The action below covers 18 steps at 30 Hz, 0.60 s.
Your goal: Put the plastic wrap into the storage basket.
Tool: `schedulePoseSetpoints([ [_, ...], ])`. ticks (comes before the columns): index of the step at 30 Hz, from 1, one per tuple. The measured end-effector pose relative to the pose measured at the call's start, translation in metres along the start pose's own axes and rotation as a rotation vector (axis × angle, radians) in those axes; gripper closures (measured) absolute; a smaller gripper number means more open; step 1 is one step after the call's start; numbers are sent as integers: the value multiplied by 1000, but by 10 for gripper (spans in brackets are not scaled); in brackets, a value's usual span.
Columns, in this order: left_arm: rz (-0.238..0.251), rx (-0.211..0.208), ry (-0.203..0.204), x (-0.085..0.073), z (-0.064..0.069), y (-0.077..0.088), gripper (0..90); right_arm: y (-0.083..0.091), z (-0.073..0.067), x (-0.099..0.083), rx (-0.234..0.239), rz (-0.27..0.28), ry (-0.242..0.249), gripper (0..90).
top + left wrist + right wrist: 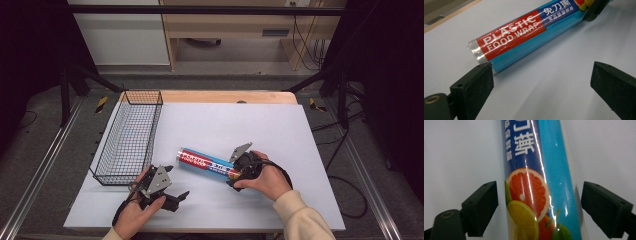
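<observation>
lying on the white table (280, 125), the plastic wrap roll (207, 164) sits between the right gripper (539, 207)'s parted jaws, untouched; its fruit print appears there. left gripper (541, 82) gapes nearby; high view adds wire basket (127, 137).

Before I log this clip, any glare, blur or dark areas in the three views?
High view: sides of the room fall into black, mat evenly lit, roll small but legible. Left gripper view: sharp, print on the roll readable, light sheen on its clear end. Right gripper view: bright glare streaks run down the roll, mat washed out, print slightly soft.
</observation>
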State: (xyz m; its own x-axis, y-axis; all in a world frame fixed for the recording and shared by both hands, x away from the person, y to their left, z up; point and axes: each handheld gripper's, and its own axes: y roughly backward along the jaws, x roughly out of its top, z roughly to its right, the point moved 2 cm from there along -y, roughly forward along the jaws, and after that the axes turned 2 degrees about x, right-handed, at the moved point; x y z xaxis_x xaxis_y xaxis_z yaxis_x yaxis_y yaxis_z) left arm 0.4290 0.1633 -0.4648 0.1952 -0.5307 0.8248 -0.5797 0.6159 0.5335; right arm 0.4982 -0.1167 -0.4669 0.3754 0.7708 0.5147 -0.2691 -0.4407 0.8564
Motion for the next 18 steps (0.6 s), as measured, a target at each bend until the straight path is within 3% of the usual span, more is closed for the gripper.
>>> schedulePoseSetpoints([
  [4,-1,-8,1,0,1,0,47,-3,2,0,13,-31,6,246],
  [11,-5,-15,-2,1,2,-1,51,-5,3,1,2,-70,14,298],
  [16,-2,-13,-21,5,2,0,53,-3,0,1,-36,-59,75,306],
  [17,-12,-10,-45,10,1,0,53,3,0,2,-67,-57,98,306],
  [18,-17,-10,-60,13,-1,0,53,5,2,2,-67,-58,103,306],
])
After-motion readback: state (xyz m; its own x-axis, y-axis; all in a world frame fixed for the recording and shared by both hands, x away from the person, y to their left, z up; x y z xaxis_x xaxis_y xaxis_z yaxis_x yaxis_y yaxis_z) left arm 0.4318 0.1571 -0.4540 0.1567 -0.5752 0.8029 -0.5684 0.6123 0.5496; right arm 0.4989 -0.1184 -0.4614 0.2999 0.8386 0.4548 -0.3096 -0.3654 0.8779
